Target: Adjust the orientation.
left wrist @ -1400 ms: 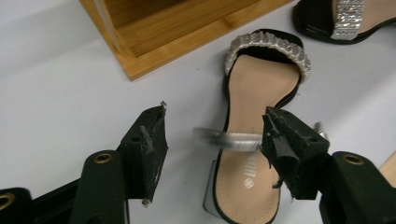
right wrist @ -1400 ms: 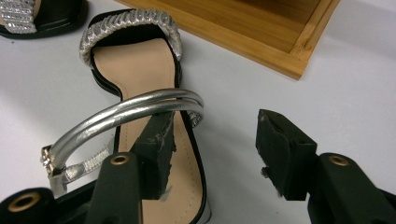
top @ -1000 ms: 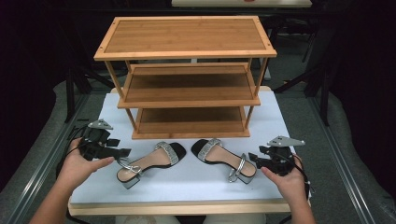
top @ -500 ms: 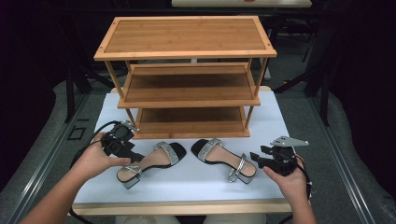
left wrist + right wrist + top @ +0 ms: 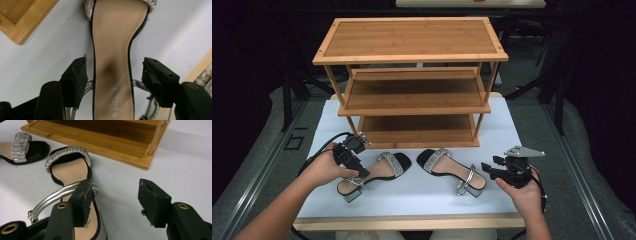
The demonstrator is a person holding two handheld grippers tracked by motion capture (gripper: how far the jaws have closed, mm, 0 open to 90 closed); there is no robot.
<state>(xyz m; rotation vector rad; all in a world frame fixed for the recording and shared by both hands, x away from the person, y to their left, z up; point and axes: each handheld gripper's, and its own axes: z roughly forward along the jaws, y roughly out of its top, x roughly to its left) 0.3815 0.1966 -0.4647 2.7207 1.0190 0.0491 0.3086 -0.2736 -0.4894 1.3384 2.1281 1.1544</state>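
Two black sandals with glittery silver straps lie on the white table [image 5: 412, 202]. The left sandal [image 5: 384, 169] points toward the shelf. My left gripper [image 5: 360, 175] hovers over its heel end, open. In the left gripper view its tan insole [image 5: 112, 62] runs between the two pads without touching either, and my left gripper [image 5: 113, 72] straddles it. The right sandal [image 5: 451, 170] lies angled, heel toward my right gripper [image 5: 488, 169]. In the right gripper view my right gripper [image 5: 113, 195] stands open, with the right sandal [image 5: 70, 170] and its silver ankle strap behind the left pad.
A three-tier bamboo shoe rack [image 5: 412, 95] stands at the back of the table, all its shelves bare. Its bottom shelf [image 5: 100, 142] lies just beyond the sandals. The table's front wooden edge runs near both forearms. Dark floor surrounds the table.
My left hand has moved right and down from the table's left edge onto the left sandal's heel end. The right hand and both sandals have stayed put.
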